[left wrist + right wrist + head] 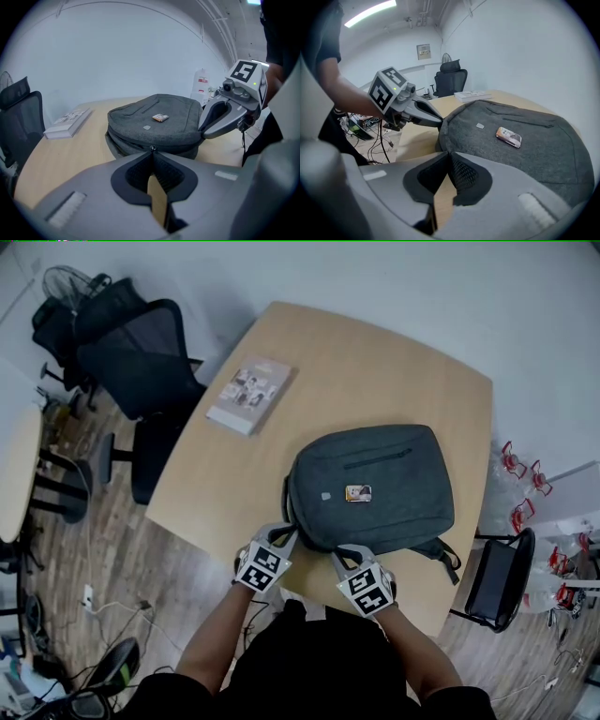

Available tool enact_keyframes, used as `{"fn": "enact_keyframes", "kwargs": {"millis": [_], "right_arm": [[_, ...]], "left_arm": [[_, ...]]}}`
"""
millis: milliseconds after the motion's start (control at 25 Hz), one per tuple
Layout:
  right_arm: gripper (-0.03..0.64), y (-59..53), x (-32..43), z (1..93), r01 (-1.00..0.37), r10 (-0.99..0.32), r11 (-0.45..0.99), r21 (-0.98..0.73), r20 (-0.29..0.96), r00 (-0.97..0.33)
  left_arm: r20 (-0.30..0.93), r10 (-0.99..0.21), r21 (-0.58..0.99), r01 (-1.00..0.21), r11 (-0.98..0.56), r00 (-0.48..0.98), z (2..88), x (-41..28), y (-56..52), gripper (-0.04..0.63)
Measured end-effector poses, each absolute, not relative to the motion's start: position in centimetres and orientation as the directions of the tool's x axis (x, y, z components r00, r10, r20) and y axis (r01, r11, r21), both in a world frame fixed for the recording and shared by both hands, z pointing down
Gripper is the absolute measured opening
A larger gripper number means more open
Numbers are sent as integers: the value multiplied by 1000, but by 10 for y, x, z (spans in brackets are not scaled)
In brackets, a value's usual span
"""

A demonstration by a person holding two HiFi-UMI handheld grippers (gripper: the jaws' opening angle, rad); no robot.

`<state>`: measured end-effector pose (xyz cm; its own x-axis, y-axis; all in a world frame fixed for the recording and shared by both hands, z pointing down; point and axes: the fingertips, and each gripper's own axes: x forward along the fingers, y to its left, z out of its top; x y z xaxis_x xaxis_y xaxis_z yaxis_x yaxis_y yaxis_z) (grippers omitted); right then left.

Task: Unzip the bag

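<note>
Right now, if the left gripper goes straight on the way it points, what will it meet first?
The left gripper, jaws together, points at the near side of the grey backpack. It would meet that first. The tips look very close to it already, but the depth is unclear.

Head view steeply down; gripper views low, close; all share backpack.

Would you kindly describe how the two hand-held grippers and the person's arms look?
The left hand-held gripper and the right hand-held gripper each have a grey plastic shell, black ribbed pads and a cube of black-and-white square markers; a black cable hangs beneath. The person wears a black short-sleeved top.
</note>
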<state>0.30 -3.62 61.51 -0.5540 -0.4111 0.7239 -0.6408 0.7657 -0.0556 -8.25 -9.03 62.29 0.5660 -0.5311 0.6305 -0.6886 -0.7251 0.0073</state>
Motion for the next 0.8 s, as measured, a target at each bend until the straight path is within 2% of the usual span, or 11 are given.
{"fn": "enact_keyframes", "kwargs": {"millis": [200, 360, 480, 560, 720, 800], "right_arm": [[23, -37, 2, 615, -671, -426, 736, -85, 712, -558], [23, -33, 1, 617, -664, -400, 739, -112, 720, -567], [34, -23, 1, 618, -598, -327, 794, -107, 754, -570], [47, -24, -7, 605, -564, -332, 821, -92, 727, -601], [152, -29, -35, 591, -538, -344, 839, -82, 687, -640], [153, -28, -46, 599, -523, -322, 849, -76, 711, -626]], "left_arm": [[663, -555, -102, -674, -732, 502, 619, -86, -79, 26], [664, -551, -76, -687, -723, 506, 619, -87, -77, 28], [668, -541, -76, -677, -732, 511, 624, -87, -71, 28], [664, -537, -69, -672, -737, 521, 624, -85, -68, 28], [657, -510, -44, -646, -762, 556, 622, -77, -59, 28], [654, -503, -40, -639, -769, 565, 621, -73, -55, 28]]}}
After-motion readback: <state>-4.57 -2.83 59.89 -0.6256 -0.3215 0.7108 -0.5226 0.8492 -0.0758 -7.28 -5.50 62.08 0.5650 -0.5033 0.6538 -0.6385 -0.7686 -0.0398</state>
